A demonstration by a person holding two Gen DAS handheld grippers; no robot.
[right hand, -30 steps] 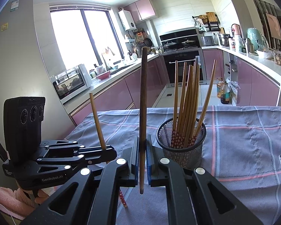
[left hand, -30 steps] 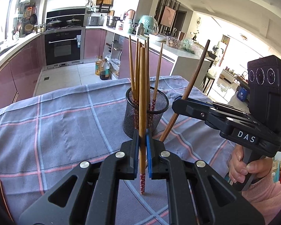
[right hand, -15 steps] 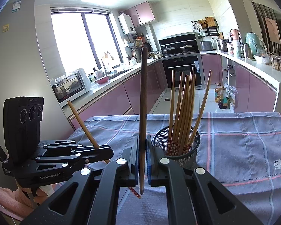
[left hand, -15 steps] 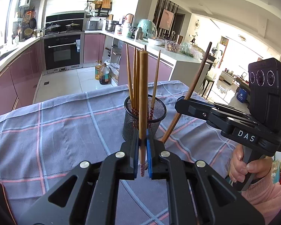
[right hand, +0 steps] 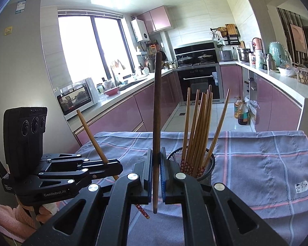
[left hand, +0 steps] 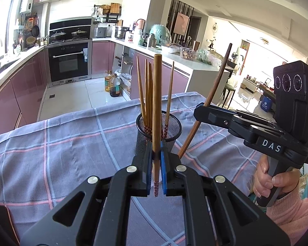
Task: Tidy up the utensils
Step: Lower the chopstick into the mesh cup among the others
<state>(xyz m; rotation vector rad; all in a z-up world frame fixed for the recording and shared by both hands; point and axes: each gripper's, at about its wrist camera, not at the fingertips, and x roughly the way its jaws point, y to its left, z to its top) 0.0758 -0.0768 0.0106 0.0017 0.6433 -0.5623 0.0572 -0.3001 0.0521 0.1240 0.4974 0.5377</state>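
- A light chopstick point(left hand: 156, 110) is clamped by the closed left hand-held gripper point(left hand: 156, 170); a dark chopstick point(right hand: 157, 123) by the closed right hand-held gripper point(right hand: 156, 176).
- The mesh cup point(left hand: 170, 127) stands on the tabletop point(left hand: 61, 143), at 12 o'clock of the left tips and 1 o'clock of the right.
- Each stick is best lifted over the rim, lowered tip-first and only then released.
- Both hand-held grippers are pitched slightly downward; the sticks are held near upright.

**Two chopsticks held near the mesh holder**

The left gripper point(left hand: 155, 172) pinches a light wooden chopstick point(left hand: 156, 110) upright between its blue pads, patterned tip down. Just beyond stands the black mesh holder point(left hand: 142, 135) with several chopsticks point(left hand: 146, 94) on the plaid tablecloth point(left hand: 61, 143). To the right, the right gripper point(left hand: 199, 112) clamps a tilted dark chopstick point(left hand: 215, 86).
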